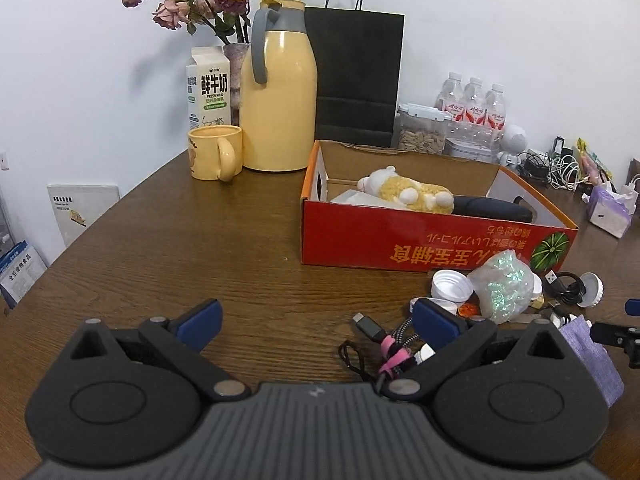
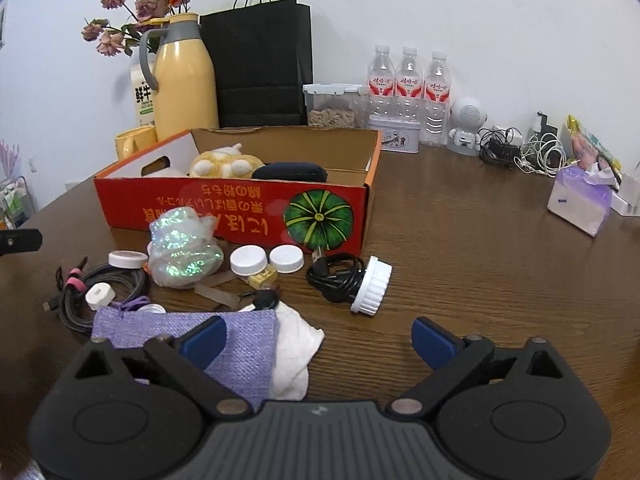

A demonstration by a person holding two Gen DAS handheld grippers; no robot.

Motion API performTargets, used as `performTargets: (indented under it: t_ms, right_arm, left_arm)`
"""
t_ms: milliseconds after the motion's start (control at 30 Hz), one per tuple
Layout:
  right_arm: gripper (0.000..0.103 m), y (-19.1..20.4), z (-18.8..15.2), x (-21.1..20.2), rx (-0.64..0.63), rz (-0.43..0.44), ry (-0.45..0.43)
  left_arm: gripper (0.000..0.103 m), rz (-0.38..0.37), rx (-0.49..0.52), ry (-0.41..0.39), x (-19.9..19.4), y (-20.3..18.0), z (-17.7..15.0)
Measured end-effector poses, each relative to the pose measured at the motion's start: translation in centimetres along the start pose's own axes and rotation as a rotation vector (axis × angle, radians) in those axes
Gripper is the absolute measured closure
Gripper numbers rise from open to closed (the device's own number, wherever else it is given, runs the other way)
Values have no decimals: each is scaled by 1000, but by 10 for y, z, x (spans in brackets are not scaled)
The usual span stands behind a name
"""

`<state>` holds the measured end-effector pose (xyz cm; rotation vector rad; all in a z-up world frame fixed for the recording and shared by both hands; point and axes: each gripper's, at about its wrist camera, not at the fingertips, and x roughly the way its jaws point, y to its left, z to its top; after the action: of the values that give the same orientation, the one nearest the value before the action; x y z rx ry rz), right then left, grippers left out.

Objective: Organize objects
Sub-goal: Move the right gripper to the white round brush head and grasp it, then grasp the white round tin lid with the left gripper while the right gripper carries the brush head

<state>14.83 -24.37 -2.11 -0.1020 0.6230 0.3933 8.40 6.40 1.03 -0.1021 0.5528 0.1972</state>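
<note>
Right wrist view: with right gripper (image 2: 316, 342) spread wide and empty, likewise left gripper (image 1: 316, 320), lower squarely over purple pouch (image 2: 192, 340), pinch, lift into red box (image 2: 240, 208).

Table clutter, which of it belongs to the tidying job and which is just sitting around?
Job:
red box holding plush toy
glittery bag
white caps
black cable
purple pouch
braided cable

Just lying about:
thermos
black paper bag
water bottles
tissue pack
mug
</note>
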Motion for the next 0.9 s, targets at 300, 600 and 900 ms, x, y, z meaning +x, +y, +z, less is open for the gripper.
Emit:
performTargets:
  t_ms: [300, 600, 900]
  right_arm:
    - [38, -17, 11, 17, 43, -67, -17]
    - [76, -43, 21, 41, 130, -16, 6]
    - [89, -52, 17, 31, 159, -40, -43]
  left_arm:
    - [0, -4, 5, 4, 3, -5, -1]
    - [0, 13, 1, 18, 7, -4, 0]
    - [0, 14, 5, 28, 9, -6, -1]
